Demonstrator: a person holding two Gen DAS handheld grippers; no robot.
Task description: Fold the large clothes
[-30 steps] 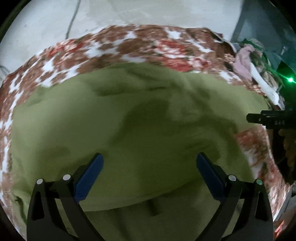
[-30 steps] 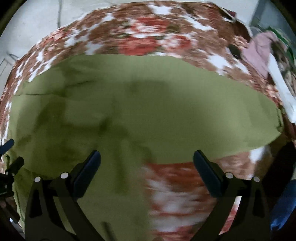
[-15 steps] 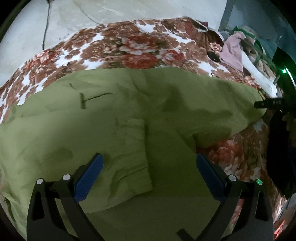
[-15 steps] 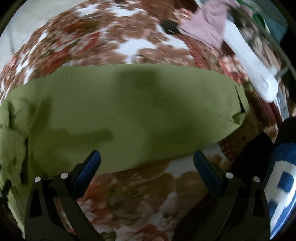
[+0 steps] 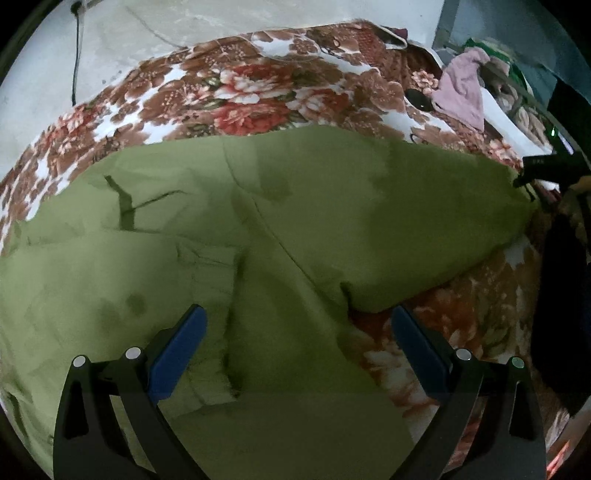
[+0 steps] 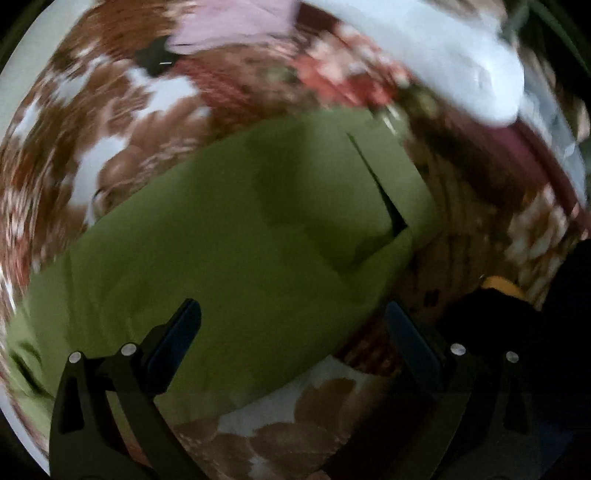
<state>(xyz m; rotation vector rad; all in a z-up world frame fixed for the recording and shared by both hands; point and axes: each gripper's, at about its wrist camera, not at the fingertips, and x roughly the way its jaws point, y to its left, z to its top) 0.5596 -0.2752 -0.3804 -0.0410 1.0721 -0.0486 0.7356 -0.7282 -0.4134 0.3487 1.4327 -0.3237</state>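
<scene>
A large olive-green garment point(image 5: 295, 206) lies spread and creased on a floral bedspread point(image 5: 251, 85). My left gripper point(image 5: 295, 332) is open and empty, hovering over the garment's near part. In the right wrist view, which is blurred, the garment's right end point(image 6: 258, 229) shows a dark slit near its edge. My right gripper point(image 6: 291, 328) is open and empty above that end. The right gripper's black tip point(image 5: 546, 166) also shows in the left wrist view at the garment's far right corner.
A pink cloth point(image 5: 461, 92), a small black object point(image 5: 417, 99) and a white cloth point(image 6: 461, 62) lie on the bedspread beyond the garment. A pale wall point(image 5: 184, 22) rises behind the bed. Dark clothing point(image 6: 517, 325) fills the right side.
Both grippers have drawn back and swung right. The left view now shows the garment's fold and bare bedspread at lower right. The right view has turned to the garment's right end.
</scene>
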